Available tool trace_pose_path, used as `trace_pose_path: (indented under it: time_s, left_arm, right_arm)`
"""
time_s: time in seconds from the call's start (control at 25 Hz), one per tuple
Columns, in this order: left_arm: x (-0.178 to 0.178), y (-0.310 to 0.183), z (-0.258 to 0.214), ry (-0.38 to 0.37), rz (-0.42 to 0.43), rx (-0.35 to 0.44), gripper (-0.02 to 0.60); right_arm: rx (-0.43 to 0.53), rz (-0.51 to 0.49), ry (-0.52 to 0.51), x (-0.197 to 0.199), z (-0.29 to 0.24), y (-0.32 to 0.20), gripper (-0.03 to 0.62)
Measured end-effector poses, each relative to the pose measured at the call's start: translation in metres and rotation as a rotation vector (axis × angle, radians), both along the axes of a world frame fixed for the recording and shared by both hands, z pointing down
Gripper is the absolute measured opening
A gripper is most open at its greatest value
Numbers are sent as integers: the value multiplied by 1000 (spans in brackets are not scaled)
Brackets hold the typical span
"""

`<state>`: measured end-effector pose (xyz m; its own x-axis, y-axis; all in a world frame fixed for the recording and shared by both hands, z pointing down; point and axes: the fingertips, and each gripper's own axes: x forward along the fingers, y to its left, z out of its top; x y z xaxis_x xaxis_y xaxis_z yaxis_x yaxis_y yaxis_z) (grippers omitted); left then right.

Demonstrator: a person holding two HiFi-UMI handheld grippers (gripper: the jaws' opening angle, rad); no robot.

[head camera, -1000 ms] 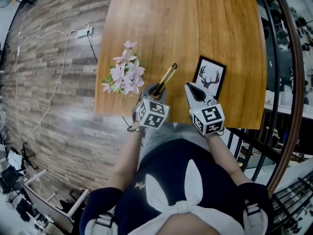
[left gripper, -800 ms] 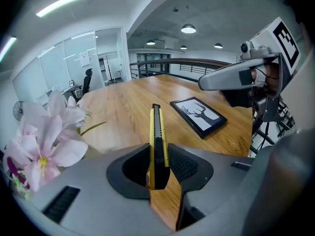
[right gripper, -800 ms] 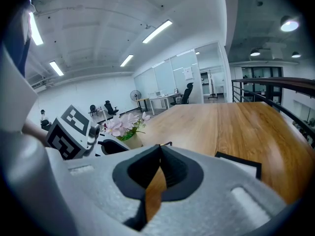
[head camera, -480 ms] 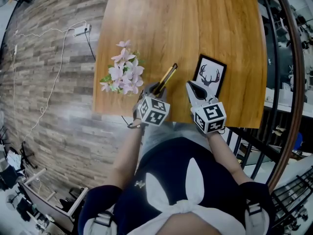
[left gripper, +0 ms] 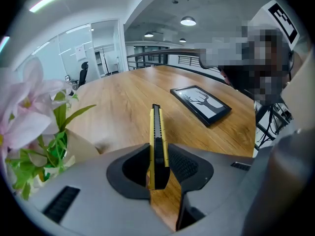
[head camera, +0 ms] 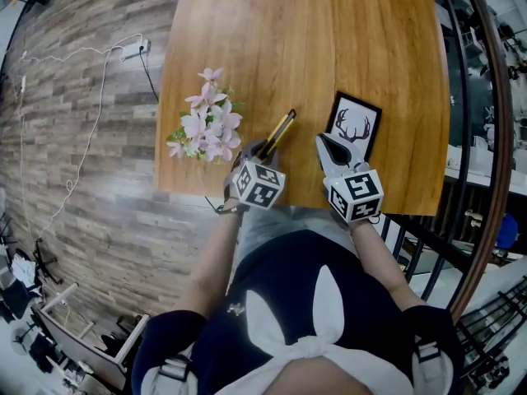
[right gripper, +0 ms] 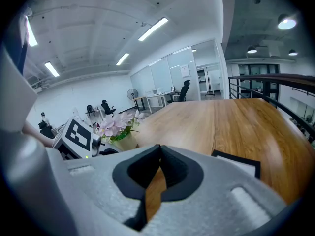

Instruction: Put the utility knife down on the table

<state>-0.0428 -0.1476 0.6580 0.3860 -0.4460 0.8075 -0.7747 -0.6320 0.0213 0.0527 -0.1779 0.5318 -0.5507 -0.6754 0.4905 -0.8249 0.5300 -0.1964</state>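
A yellow and black utility knife [head camera: 279,132] [left gripper: 157,141] is clamped edge-up between the pads of my left gripper [head camera: 258,150] [left gripper: 159,167], its tip pointing out over the wooden table [head camera: 329,48]. I cannot tell whether the knife touches the wood. My right gripper [head camera: 330,151] [right gripper: 159,167] hovers beside it near the table's front edge, shut, with nothing between its pads.
A vase of pink flowers [head camera: 206,126] [left gripper: 29,127] [right gripper: 118,127] stands just left of the left gripper. A black-framed deer picture [head camera: 354,127] [left gripper: 202,103] lies flat ahead of the right gripper. A black railing [head camera: 482,138] runs along the table's right side.
My left gripper has sunk a little toward the table with the knife still in it. The right gripper has stayed where it was.
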Motion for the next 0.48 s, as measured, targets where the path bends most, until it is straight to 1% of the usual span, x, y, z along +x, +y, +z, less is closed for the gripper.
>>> trace_pose_path:
  time_s: [0.48]
  left_arm:
    - [-4, 1, 19, -28, 1, -28, 126]
  right_arm:
    - [-8, -13, 6, -4, 4, -1, -2]
